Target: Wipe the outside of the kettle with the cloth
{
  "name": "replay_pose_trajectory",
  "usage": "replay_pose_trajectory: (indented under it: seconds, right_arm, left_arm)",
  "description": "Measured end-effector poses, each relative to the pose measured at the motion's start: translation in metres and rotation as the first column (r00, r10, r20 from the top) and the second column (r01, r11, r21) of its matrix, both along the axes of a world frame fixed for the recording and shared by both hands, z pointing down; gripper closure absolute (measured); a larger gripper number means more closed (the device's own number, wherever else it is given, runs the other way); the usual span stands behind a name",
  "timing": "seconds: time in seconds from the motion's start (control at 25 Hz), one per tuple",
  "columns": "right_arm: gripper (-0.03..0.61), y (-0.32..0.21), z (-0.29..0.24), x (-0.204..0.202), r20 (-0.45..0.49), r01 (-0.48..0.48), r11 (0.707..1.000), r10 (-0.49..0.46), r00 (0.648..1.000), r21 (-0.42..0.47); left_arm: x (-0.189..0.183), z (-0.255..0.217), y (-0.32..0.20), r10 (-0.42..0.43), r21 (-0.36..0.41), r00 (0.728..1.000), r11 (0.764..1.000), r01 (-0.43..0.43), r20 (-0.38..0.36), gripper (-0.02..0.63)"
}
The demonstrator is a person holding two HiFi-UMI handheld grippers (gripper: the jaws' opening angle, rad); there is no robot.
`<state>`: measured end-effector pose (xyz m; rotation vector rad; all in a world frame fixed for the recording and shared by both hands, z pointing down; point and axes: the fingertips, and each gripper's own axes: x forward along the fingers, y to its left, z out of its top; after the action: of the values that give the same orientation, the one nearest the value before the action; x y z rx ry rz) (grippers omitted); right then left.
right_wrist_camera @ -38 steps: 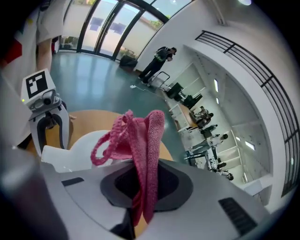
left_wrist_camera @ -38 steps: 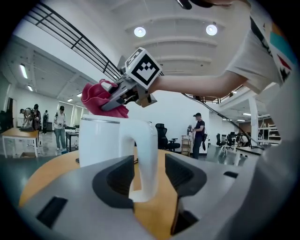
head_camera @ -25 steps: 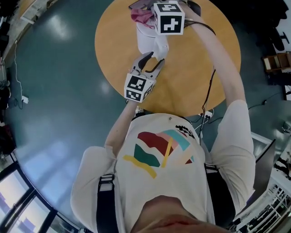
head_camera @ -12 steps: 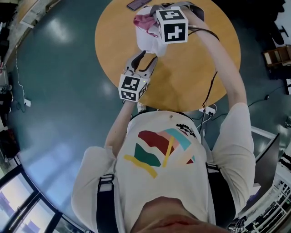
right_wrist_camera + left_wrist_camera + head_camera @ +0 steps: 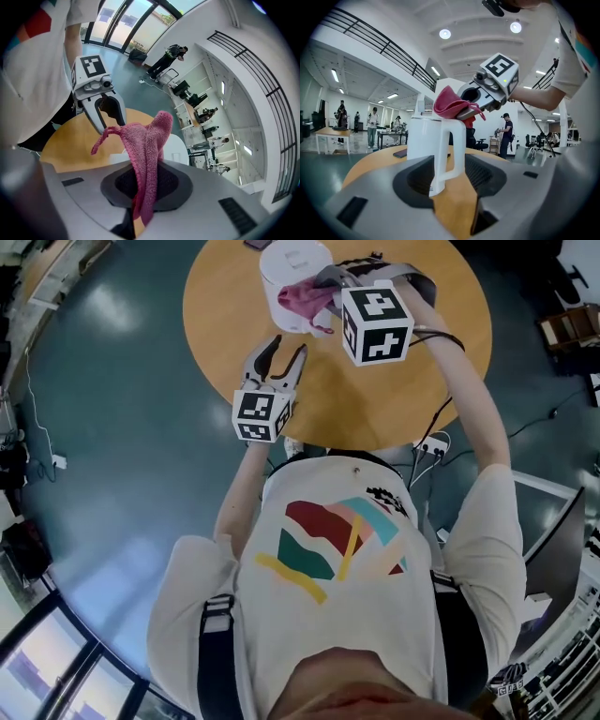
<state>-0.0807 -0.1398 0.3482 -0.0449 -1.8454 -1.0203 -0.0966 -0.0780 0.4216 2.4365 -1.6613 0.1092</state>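
Observation:
A white kettle [image 5: 291,282] stands on the round wooden table [image 5: 394,399], its handle [image 5: 450,150] turned toward me. My right gripper [image 5: 328,282] is shut on a pink cloth [image 5: 305,298] and holds it against the kettle's upper near side. In the right gripper view the cloth [image 5: 145,154] hangs folded from the right gripper [image 5: 145,187], with the kettle [image 5: 176,150] just behind. My left gripper [image 5: 281,348] stands open just in front of the kettle. The handle sits before its spread jaws in the left gripper view, and nothing is gripped.
A dark phone [image 5: 401,153] lies on the table beyond the kettle. A cable [image 5: 433,442] runs along my right arm and over the table's near edge. Teal floor surrounds the table. Several people stand far off in the hall.
The right gripper has carried the cloth from the kettle's far top round to its near side. The left gripper has drawn back a little from the kettle.

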Motion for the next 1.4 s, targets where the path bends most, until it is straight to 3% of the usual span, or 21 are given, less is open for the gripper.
replay_pose_trajectory:
  seconds: [0.2, 0.4, 0.64, 0.92, 1.16, 1.4]
  right_arm:
    - [0.540, 0.011, 0.004, 0.016, 0.095, -0.047, 0.997, 0.040, 0.995, 0.069]
    - [0.540, 0.019, 0.011, 0.030, 0.130, -0.083, 0.994, 0.073, 0.989, 0.068]
    - [0.540, 0.038, 0.021, 0.041, 0.146, -0.120, 0.993, 0.119, 0.982, 0.000]
    - [0.540, 0.046, 0.071, 0.043, 0.110, -0.141, 0.989, 0.145, 0.983, -0.046]
    - [0.540, 0.034, 0.115, 0.035, 0.146, -0.144, 0.983, 0.160, 0.976, -0.116]
    - [0.540, 0.041, 0.122, 0.040, 0.180, -0.137, 0.970, 0.174, 0.968, -0.203]
  left_arm:
    - [-0.004, 0.002, 0.000, -0.007, 0.000, 1.000, 1.000, 0.007, 0.013, 0.368]
    - [-0.003, 0.001, -0.008, -0.005, 0.015, 1.000, 1.000, 0.004, 0.019, 0.368]
    - [0.001, -0.002, -0.007, 0.026, 0.007, 0.999, 1.000, -0.026, 0.021, 0.368]
    - [0.003, 0.008, -0.008, 0.040, -0.019, 0.999, 0.999, -0.040, 0.010, 0.368]
    - [-0.009, 0.033, -0.021, 0.015, -0.042, 1.000, 0.999, -0.015, 0.015, 0.368]
    - [-0.013, 0.030, -0.019, -0.007, -0.064, 1.000, 0.998, 0.008, 0.013, 0.368]
